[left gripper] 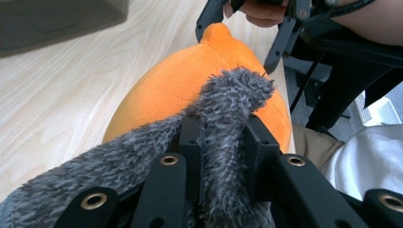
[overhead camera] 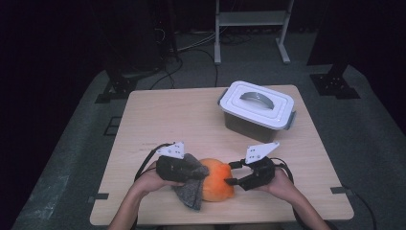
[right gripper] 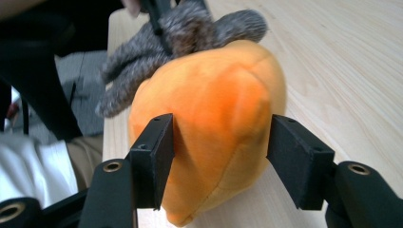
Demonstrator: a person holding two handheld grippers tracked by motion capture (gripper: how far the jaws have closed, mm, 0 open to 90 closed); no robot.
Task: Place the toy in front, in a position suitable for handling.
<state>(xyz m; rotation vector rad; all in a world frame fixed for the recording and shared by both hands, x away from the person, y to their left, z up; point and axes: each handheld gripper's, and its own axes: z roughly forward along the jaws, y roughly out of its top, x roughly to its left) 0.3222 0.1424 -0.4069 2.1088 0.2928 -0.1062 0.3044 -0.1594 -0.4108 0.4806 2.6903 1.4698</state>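
Observation:
An orange plush toy [overhead camera: 218, 183] with a grey fuzzy tuft [overhead camera: 191, 190] lies on the wooden table [overhead camera: 167, 115] near its front edge. My left gripper [overhead camera: 194, 173] comes in from the left and is shut on the grey tuft [left gripper: 233, 95]; the fuzz bulges between its pads [left gripper: 223, 137]. The orange body [left gripper: 180, 80] lies beyond it. My right gripper [overhead camera: 231, 173] reaches from the right, its jaws straddling the toy's tapered orange end [right gripper: 214, 95]. In the right gripper view [right gripper: 221, 142] the left pad grazes the plush and the right pad stands slightly off it, so it is open.
A grey box with a white clip-on lid and handle [overhead camera: 257, 110] stands at the back right of the table. The person's lap and a dark chair frame [left gripper: 342, 71] lie just past the front edge. Cables run over the floor behind the table.

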